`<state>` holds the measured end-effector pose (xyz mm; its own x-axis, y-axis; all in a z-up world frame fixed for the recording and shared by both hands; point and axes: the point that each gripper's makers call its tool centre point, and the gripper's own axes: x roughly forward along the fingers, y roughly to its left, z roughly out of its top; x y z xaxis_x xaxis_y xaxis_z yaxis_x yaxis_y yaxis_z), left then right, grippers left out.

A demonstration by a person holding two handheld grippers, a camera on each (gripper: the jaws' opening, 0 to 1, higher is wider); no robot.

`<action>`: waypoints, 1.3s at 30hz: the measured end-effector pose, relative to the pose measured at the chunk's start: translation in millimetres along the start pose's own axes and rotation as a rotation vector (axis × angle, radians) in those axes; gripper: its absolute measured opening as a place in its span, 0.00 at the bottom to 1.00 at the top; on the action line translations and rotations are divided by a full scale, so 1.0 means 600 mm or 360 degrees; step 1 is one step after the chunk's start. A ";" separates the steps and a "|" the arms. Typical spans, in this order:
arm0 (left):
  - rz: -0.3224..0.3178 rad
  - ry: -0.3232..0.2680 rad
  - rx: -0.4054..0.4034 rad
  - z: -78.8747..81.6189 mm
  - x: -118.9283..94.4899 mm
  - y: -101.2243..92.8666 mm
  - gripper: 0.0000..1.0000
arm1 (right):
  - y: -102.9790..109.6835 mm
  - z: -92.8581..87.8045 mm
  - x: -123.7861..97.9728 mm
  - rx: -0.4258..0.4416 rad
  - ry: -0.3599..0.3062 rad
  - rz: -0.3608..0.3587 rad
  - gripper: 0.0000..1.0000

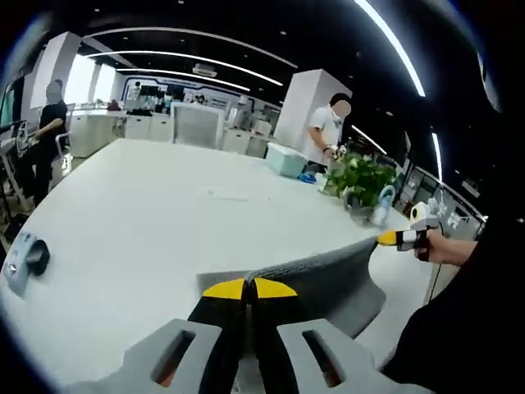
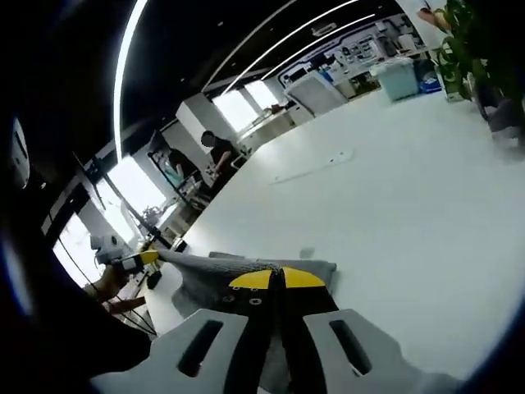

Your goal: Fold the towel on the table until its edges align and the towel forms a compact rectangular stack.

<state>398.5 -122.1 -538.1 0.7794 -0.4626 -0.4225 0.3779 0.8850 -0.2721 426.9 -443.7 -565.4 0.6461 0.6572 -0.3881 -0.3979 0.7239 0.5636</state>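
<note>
left gripper: jaws pressed together, yellow tips clamped on the near edge of the towel; also seen far left in the right gripper view, held by a hand, pinching a towel corner
right gripper: jaws closed, yellow tips gripping the towel at its edge; also seen at right in the left gripper view, held by a hand, pinching the far towel corner
towel: grey, lifted off the table along its upper edge, stretched taut between the two grippers; lower part sags toward the tabletop near the table's front edge; in the right gripper view it hangs in a band from one gripper to the other
table: white, large, rounded edge
device: small grey-black thing on the table's left edge, well apart from the towel
plant: green, potted, at the far right of the table
box: pale teal, on the far side of the table, near the plant
people: one standing by the box, one far left; another at a desk in the right gripper view
ceiling: dark, curved light strips
</note>
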 end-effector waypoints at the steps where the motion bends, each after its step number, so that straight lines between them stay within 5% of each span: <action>1: 0.0004 0.0009 0.0001 -0.001 0.003 0.005 0.02 | 0.000 0.001 0.005 -0.0006 0.0007 0.0001 0.00; 23: -0.0019 0.0237 0.0017 -0.033 0.099 0.060 0.02 | -0.060 -0.023 0.054 0.0066 0.0153 -0.0130 0.00; 39: -0.0016 0.0320 0.0008 -0.054 0.126 0.081 0.02 | -0.073 -0.031 0.079 0.0044 0.0249 -0.0175 0.00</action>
<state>459.8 -115.6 -611.5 0.6605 -0.4720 -0.5839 0.3881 0.8804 -0.2727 462.5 -440.2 -622.0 0.5744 0.6007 -0.5560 -0.3112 0.7885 0.5305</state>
